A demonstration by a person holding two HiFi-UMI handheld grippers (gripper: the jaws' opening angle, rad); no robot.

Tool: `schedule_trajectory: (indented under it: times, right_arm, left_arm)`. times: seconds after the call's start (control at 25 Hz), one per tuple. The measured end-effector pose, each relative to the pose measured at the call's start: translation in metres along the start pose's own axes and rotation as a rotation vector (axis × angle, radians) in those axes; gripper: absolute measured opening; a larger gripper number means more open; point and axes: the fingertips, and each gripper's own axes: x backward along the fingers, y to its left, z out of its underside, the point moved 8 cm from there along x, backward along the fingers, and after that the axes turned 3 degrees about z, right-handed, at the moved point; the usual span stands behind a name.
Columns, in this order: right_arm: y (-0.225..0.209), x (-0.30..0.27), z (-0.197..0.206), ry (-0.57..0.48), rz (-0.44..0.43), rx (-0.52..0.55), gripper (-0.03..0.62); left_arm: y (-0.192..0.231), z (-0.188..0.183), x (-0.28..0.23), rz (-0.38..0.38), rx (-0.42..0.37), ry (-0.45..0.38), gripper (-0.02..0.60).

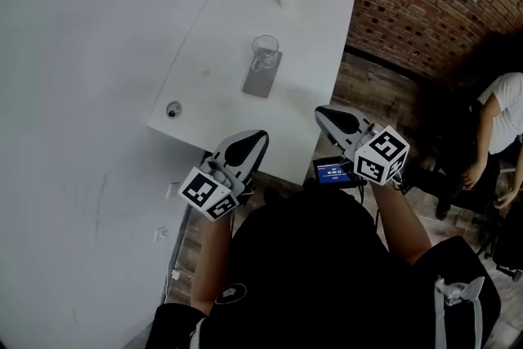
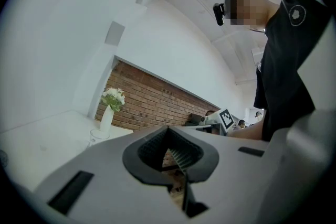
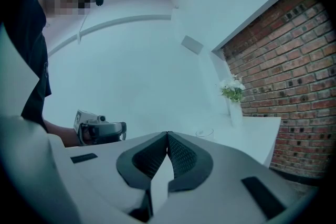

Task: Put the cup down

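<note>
Cup (image 1: 264, 51) central on table (image 1: 214, 98), left gripper (image 1: 258, 138), right gripper (image 1: 324, 114) by near edge

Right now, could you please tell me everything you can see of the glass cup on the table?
The cup is clear glass, seemingly empty, standing upright with its round mouth up. It sits near the middle of the white table, on the far end of a flat, grey, rectangular slab. Nothing else touches it. Whether it has a handle is too small to tell.
</note>
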Motion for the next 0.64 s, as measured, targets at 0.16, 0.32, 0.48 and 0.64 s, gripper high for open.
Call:
schedule_trajectory:
  times: [0.16, 0.32, 0.48, 0.64]
  right_arm:
    - [-0.0034, 0.003, 0.0006, -0.006, 0.017, -0.007, 0.014]
    - [-0.0034, 0.0041, 0.001, -0.004, 0.025, -0.01, 0.014]
    - [-0.0014, 0.0051, 0.0036, 0.005, 0.026, 0.005, 0.014]
    - [-0.0024, 0.0054, 0.0044, 0.006, 0.025, 0.001, 0.014]
  left_arm:
    - [-0.0004, 0.0011, -0.0026, 0.0, 0.003, 0.008, 0.008]
    - [-0.0002, 0.001, -0.0024, 0.003, 0.013, 0.007, 0.008]
    - [-0.0009, 0.0014, -0.0021, 0.004, 0.025, -0.005, 0.008]
    - [-0.0018, 0.0025, -0.003, 0.001, 0.027, 0.0, 0.008]
